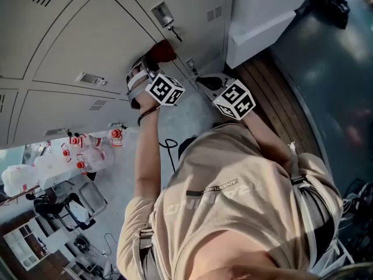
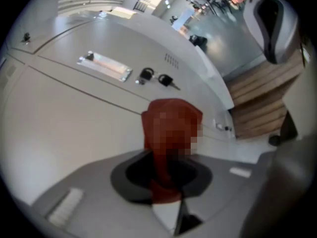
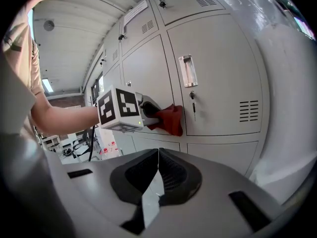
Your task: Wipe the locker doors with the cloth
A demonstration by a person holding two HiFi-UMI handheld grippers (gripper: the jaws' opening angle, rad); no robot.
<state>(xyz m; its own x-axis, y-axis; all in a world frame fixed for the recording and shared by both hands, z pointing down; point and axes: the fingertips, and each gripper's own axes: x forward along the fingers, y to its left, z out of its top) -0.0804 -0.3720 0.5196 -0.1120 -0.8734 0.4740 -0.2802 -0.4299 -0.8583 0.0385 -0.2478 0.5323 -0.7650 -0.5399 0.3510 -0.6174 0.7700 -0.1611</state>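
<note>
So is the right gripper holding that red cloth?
No, the right gripper is shut and empty; the left gripper clamps the red cloth.

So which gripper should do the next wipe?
Left. The left gripper holds the red cloth right at the locker door. The right gripper is shut on nothing and hangs back from the door.

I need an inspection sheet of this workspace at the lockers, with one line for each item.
Surface: grey locker door, shut, key in its lock.
Job's things: red cloth held against the door.
Clutter: nothing seen.
Grippers: left gripper shut on the red cloth; right gripper with fingers together, empty, away from the door.
Cables: black cable on the grey floor.
Surroundings: red-capped bottles, wooden floor.
</note>
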